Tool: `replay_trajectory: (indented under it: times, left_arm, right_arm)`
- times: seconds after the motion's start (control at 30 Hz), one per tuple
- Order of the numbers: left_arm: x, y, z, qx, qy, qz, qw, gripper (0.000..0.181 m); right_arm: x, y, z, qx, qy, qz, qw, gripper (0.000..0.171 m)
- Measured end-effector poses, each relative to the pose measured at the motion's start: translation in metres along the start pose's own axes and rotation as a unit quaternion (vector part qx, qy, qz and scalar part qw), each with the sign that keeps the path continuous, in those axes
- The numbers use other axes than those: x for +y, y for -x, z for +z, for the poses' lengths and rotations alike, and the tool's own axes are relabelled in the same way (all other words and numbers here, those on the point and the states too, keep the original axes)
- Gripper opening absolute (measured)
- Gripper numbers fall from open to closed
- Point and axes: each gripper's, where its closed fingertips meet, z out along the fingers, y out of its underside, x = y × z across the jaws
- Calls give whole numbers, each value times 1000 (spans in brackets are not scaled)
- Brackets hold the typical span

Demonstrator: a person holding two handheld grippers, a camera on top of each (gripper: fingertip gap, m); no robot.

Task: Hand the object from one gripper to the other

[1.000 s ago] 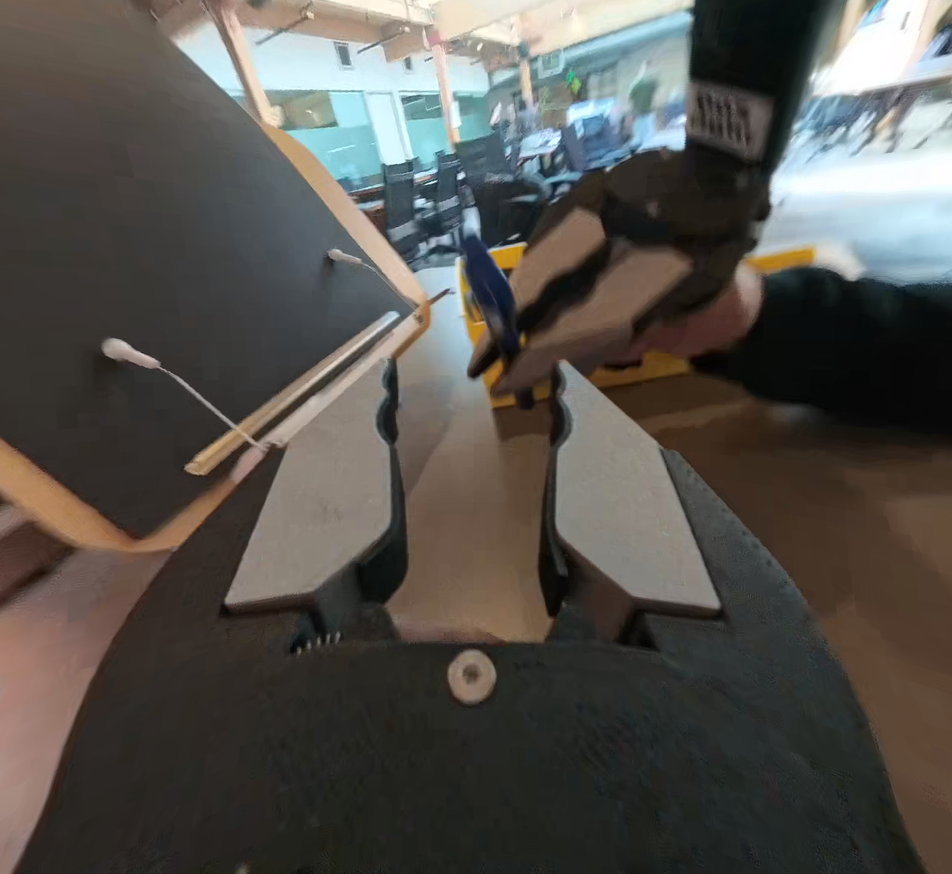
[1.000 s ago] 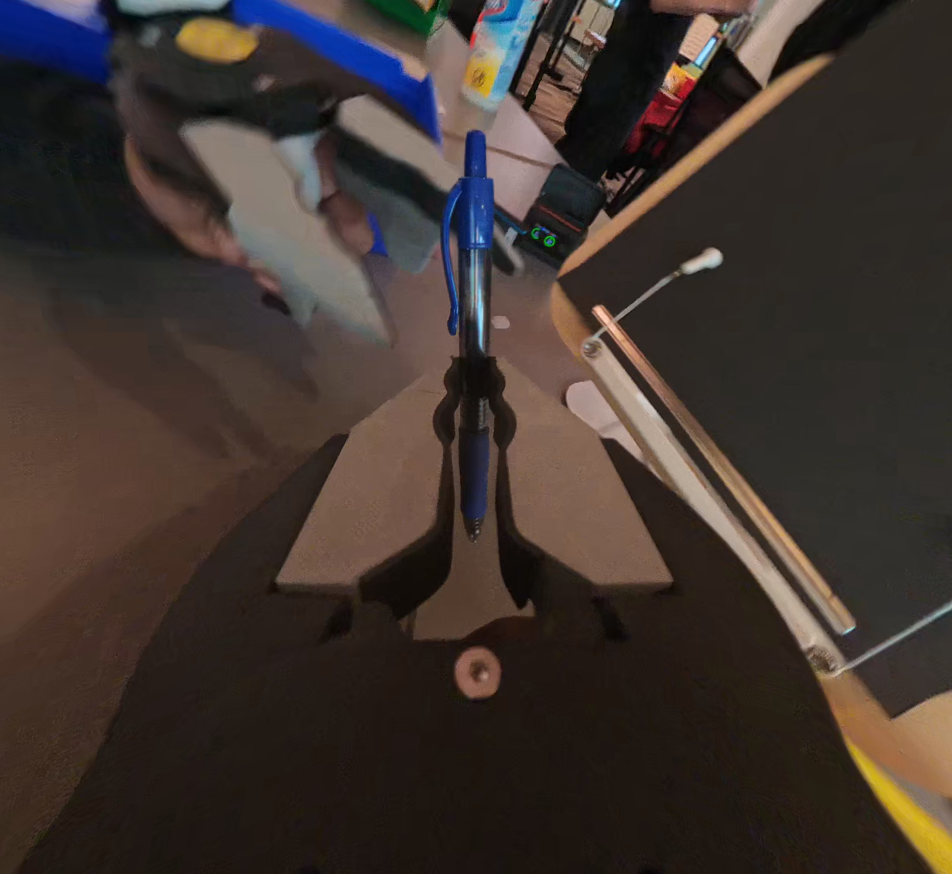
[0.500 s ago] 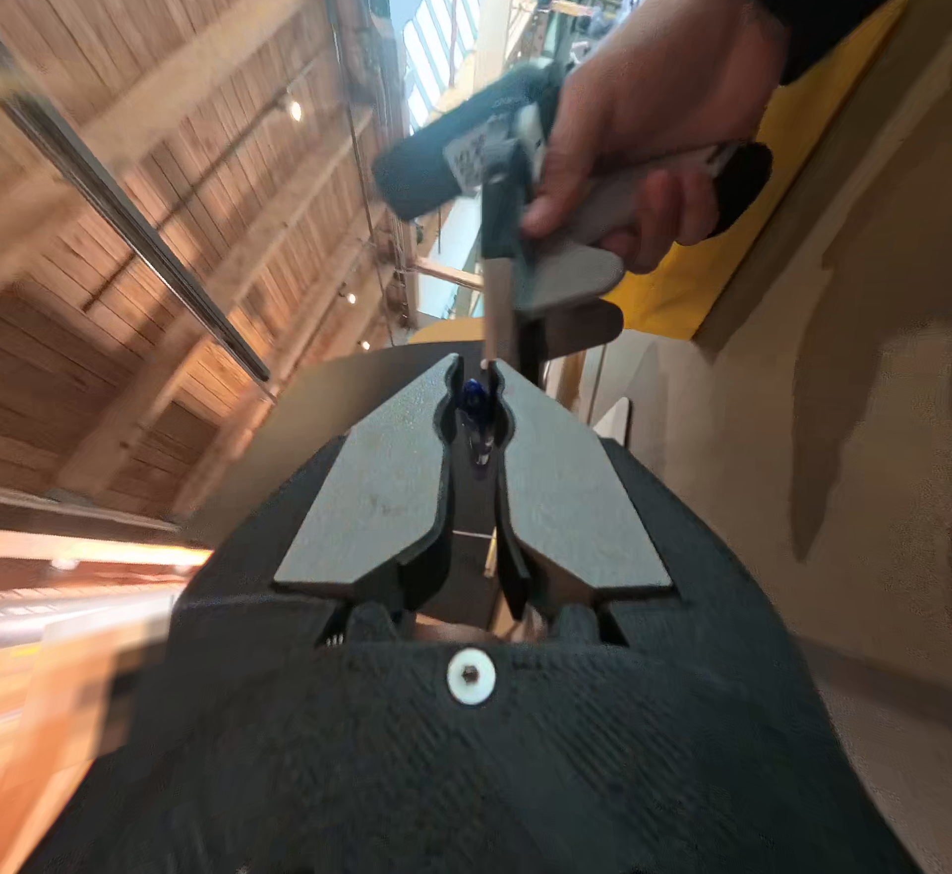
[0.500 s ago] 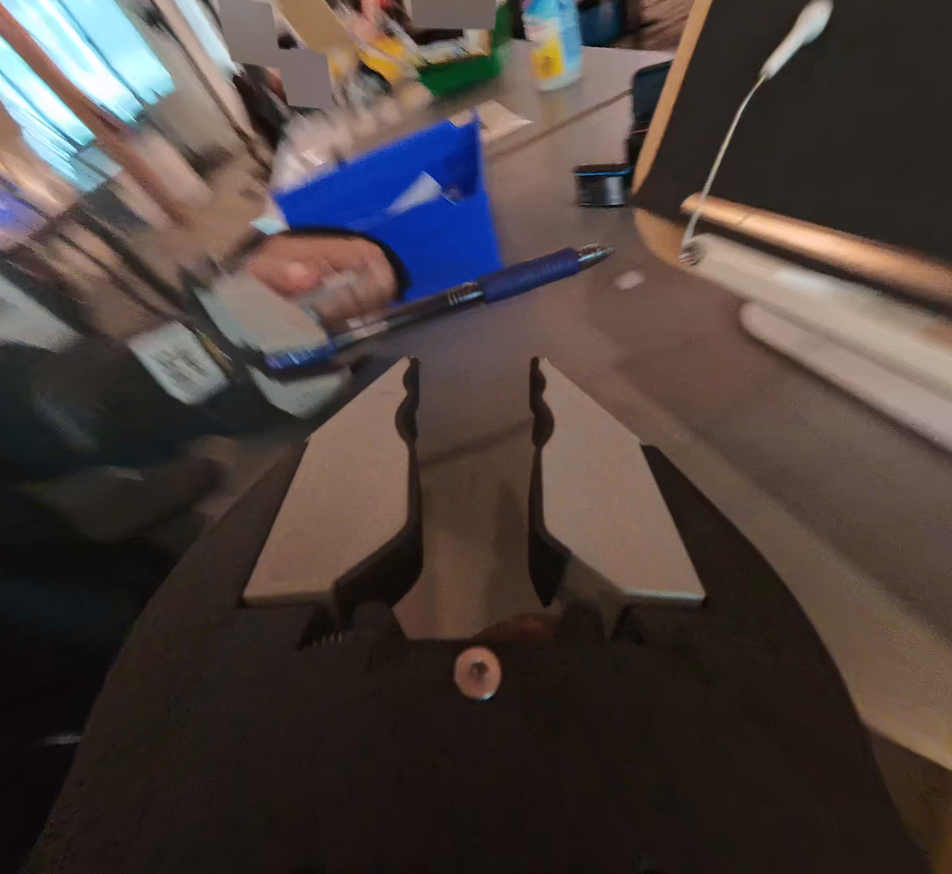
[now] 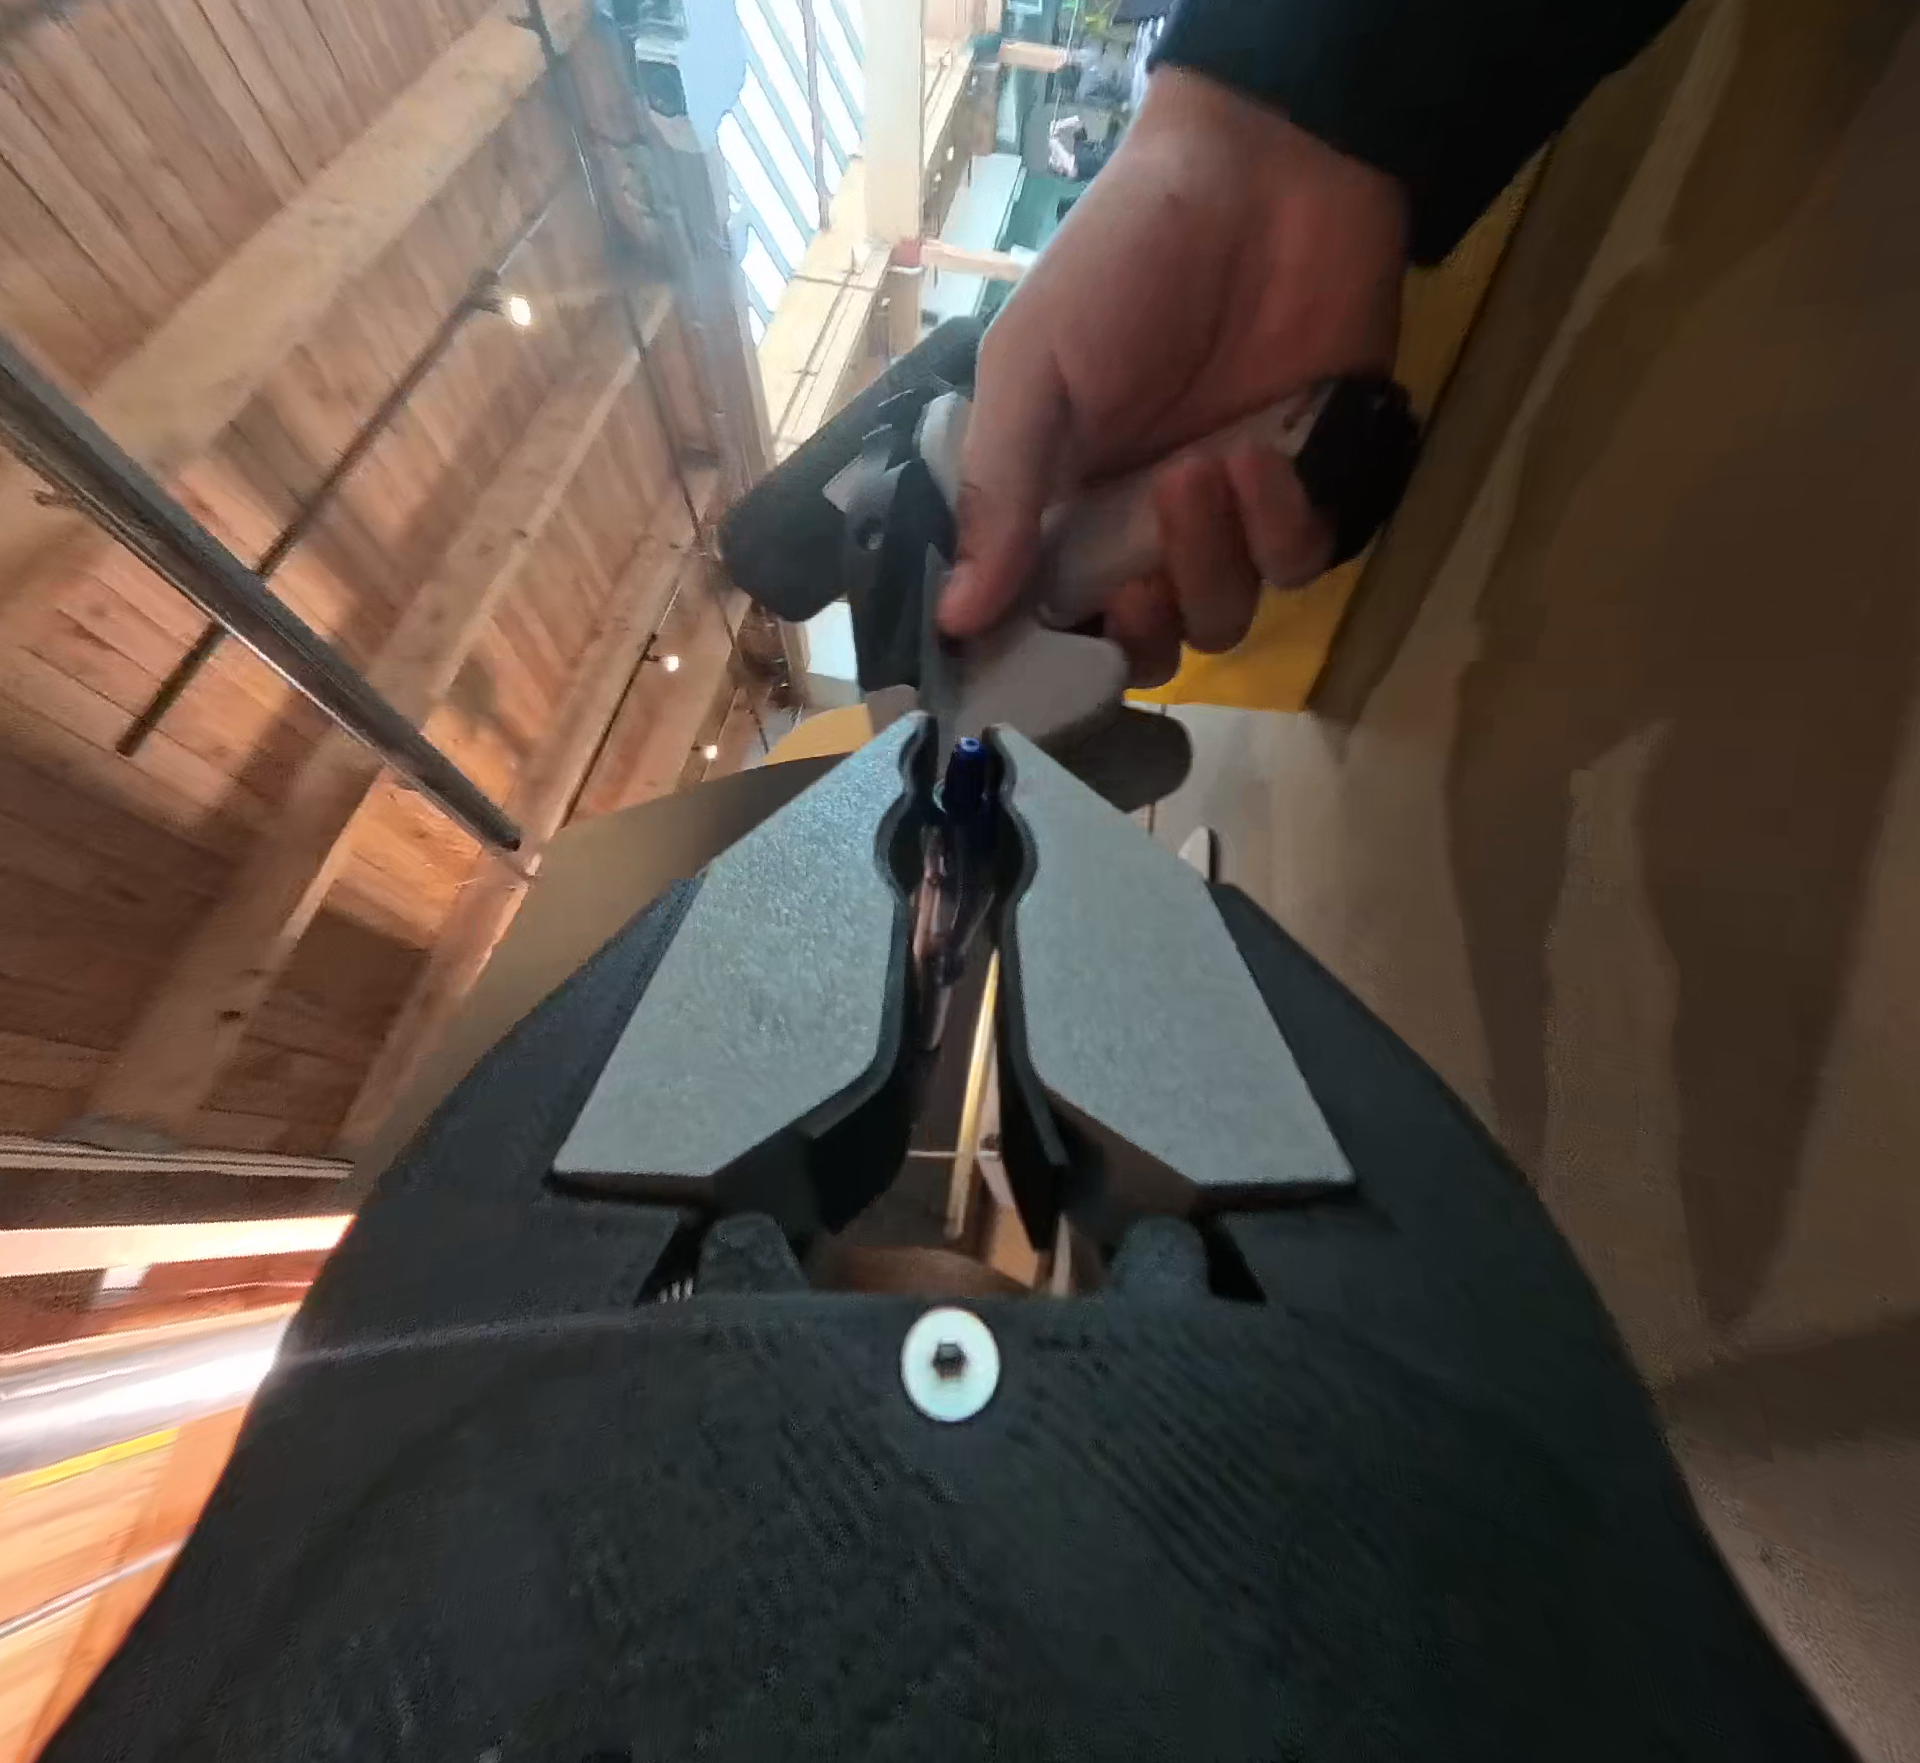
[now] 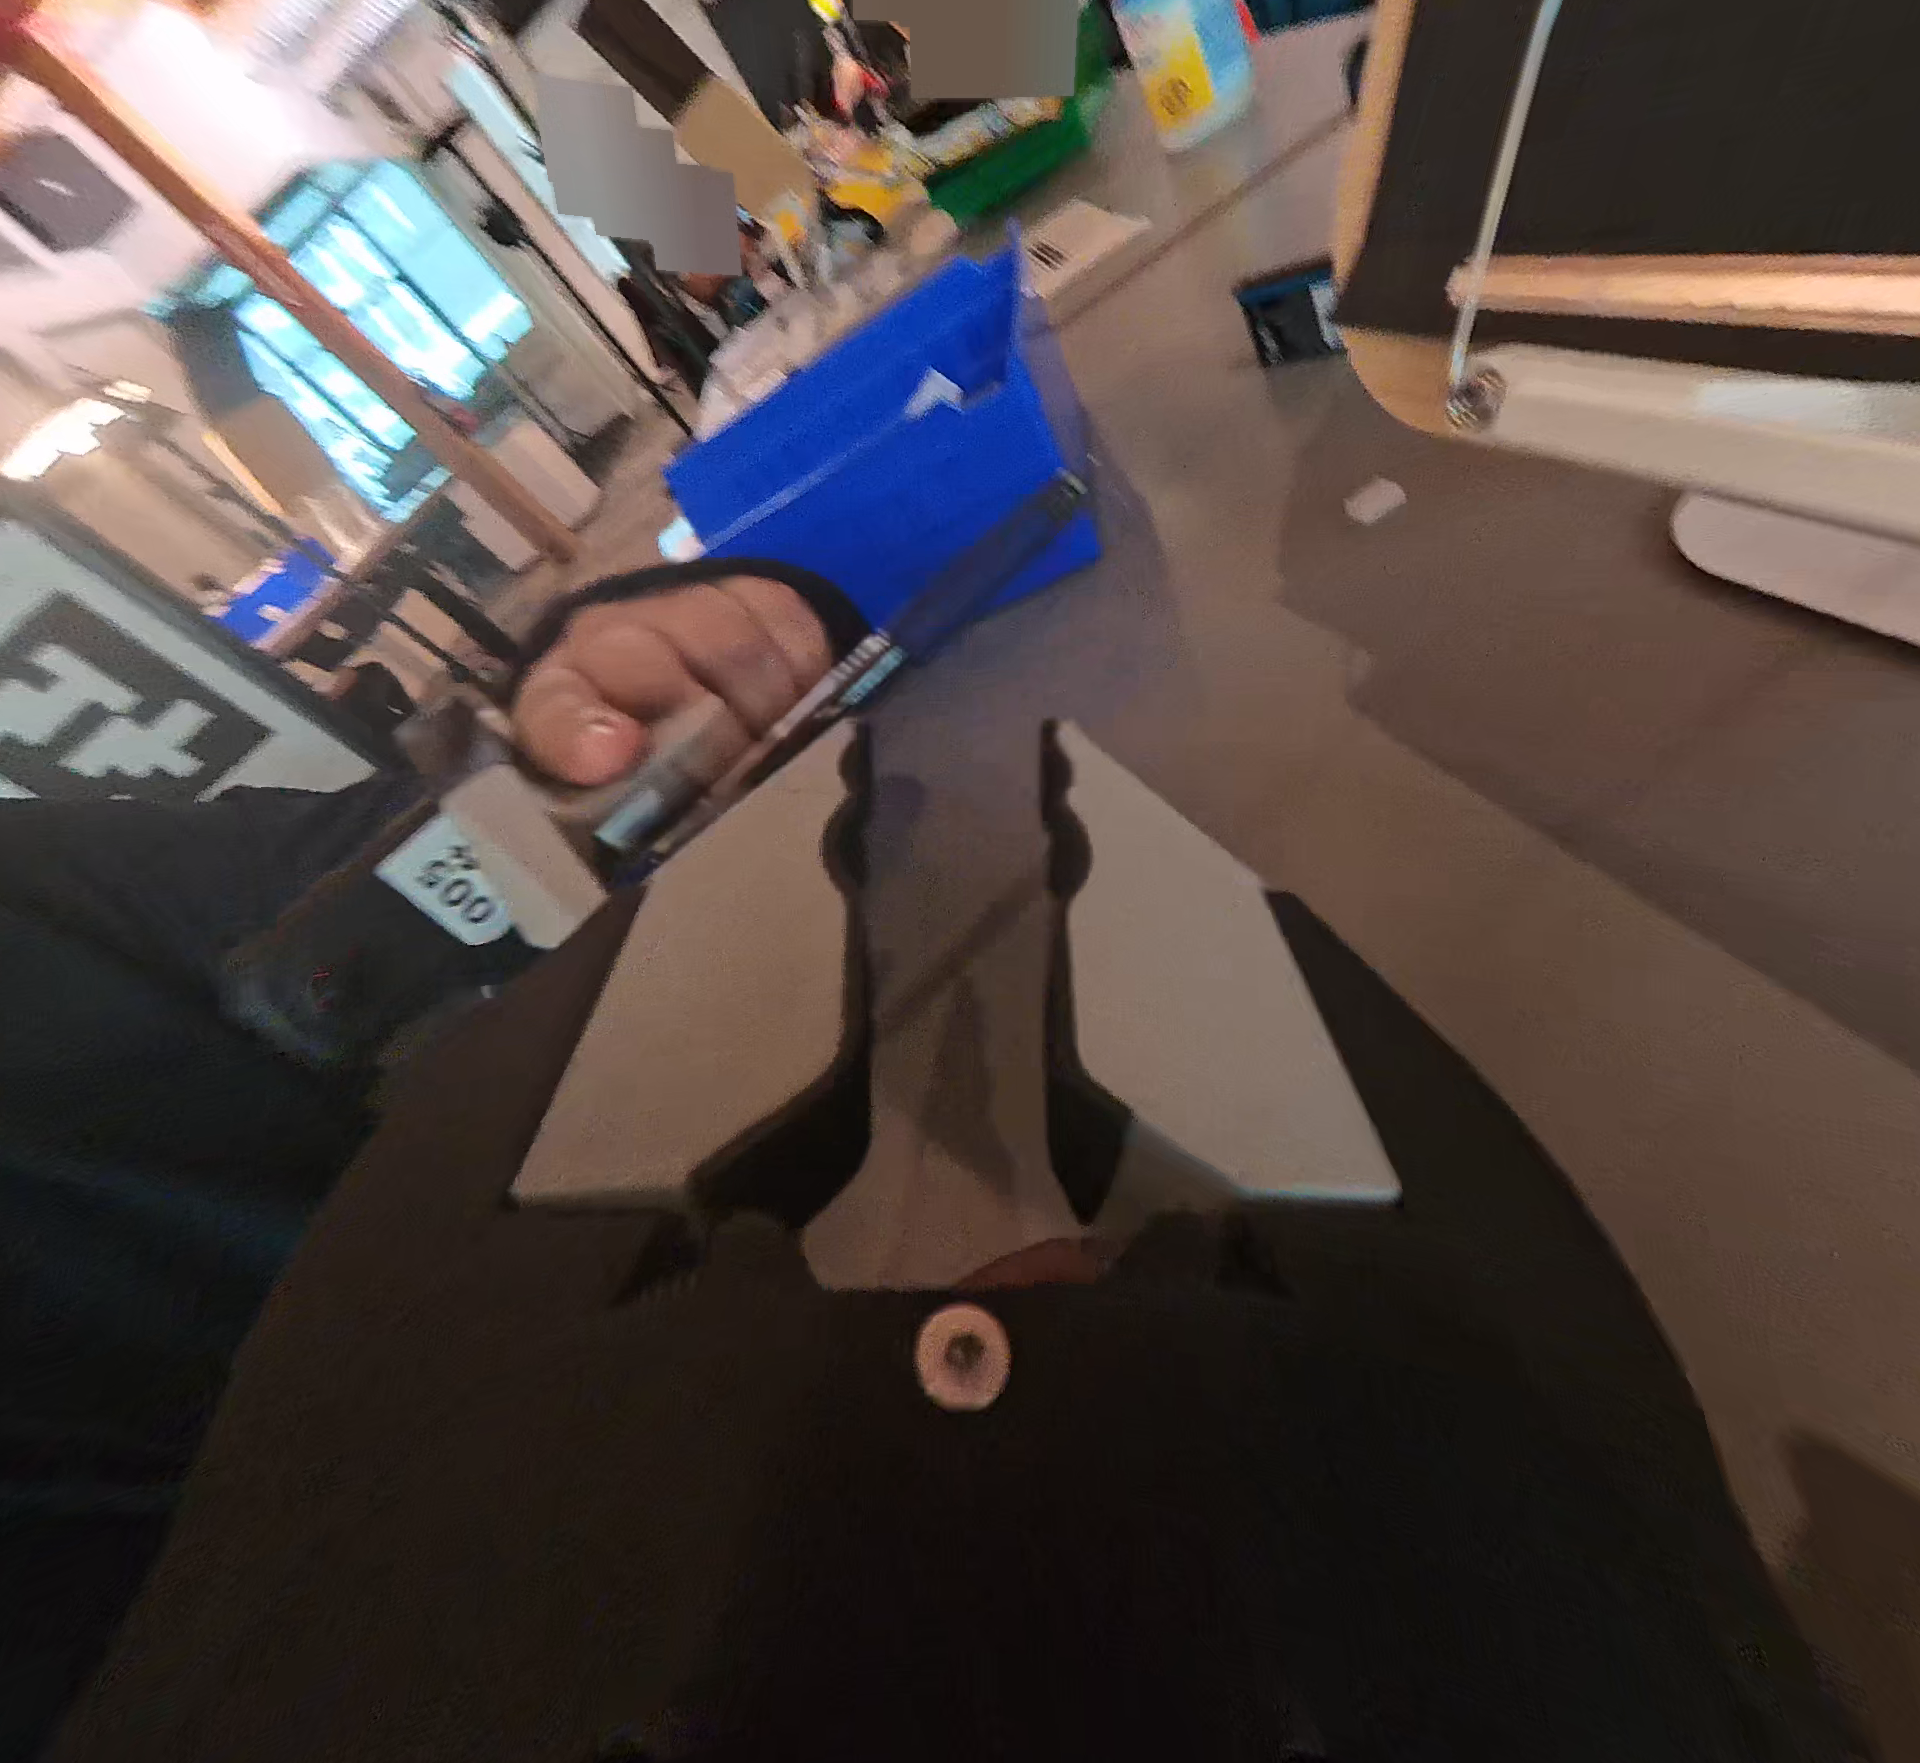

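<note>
The jaws of the left gripper [image 5: 956, 757] are clamped on the blue plastic click pen [image 6: 914, 617]; those of the right gripper [image 6: 951, 747] gape empty. The pen's long axis slants up and away, crossing just beyond the right gripper's tips, with the blue bin [image 6: 883, 487] behind it. A second ago the right gripper held the pen upright; now it has let go.

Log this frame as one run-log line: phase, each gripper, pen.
phase: handover done | left gripper: shut on pen | right gripper: open, empty | pen: blue, end-on in left wrist view
</note>
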Motion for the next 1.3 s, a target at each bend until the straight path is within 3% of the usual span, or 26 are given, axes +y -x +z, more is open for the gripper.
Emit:
replay_trajectory:
  times: [0.03,0.17,0.37,0.43,0.47,0.57,0.6,0.67,0.7,0.8,0.9,0.93,1.0,1.13,1.3]
  left_arm:
    - [0,0,0,4,0,3,1000,6]
    - [6,-8,0,13,10,49,999,6]
    - [-1,-16,1,31,-5,48,998,6]
    - [-6,-18,2,33,-10,50,998,6]
    - [-7,-20,3,38,-6,39,998,6]
    - [-2,-22,4,45,10,-50,998,8]
    - [3,-22,4,55,15,-100,993,18]
    - [12,-26,2,101,21,-201,974,41]
    - [14,-30,0,125,17,-244,962,44]
    - [25,-21,-2,129,13,-349,928,35]
    - [54,-17,5,124,69,-489,860,44]
    - [56,-20,5,140,72,-534,831,52]
    - [58,-21,6,150,64,-593,789,49]
    - [50,-15,3,154,21,-606,780,4]
    - [47,-22,1,177,36,-573,799,4]
  right_arm:
    - [3,-4,1,12,8,0,1000,35]
    - [7,4,4,-24,17,41,999,43]
    - [8,14,8,-70,12,66,995,52]
    - [12,20,12,-79,21,49,995,23]
    - [15,22,15,-77,27,35,996,18]
    - [12,17,14,-33,34,-23,999,17]
    - [7,12,9,-5,28,-51,998,16]
    - [-2,-1,-6,71,31,-123,989,16]
    - [-3,-7,-13,108,44,-162,980,14]
    - [4,-19,-28,184,114,-279,936,6]
    - [22,-18,-26,206,179,-390,879,6]
    - [27,-17,-22,205,190,-405,871,6]
    - [38,-16,-14,194,212,-404,869,6]
    - [52,-25,-10,200,247,-413,854,6]
    - [53,-26,-12,197,251,-405,857,6]
